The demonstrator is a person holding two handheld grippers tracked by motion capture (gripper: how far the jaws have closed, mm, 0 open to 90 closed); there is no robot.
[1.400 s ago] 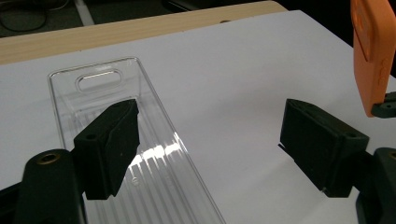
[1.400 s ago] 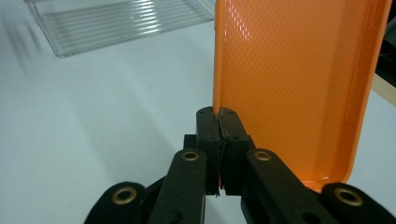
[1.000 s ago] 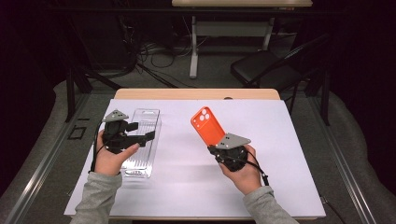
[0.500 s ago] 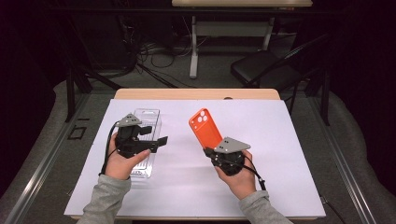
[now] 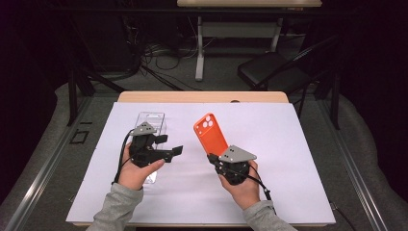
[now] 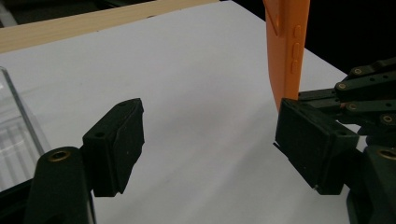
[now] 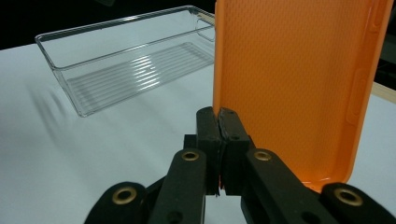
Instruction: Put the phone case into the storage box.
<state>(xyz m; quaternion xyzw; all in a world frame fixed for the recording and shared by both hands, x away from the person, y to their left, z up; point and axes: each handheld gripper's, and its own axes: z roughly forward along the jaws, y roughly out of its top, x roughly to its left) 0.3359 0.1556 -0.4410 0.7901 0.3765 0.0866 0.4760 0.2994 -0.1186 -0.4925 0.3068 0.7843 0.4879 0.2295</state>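
The right gripper [image 5: 217, 160] pinched the orange case [image 5: 210, 133] upright; the left gripper [image 5: 174, 150], jaws wide and empty though lately narrowing, had yet to take it.

Orange phone case [image 5: 210, 134], textured inside; clear ribbed tray [image 7: 126, 60]; white table sheet [image 5: 288, 159]; black hand-held grippers.

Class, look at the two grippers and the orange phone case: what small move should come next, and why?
Probably bring the left gripper toward the orange silicone phone case; its jaws, which have just been closing slightly, stand open and empty, while the right gripper pinches the case's edge upright.
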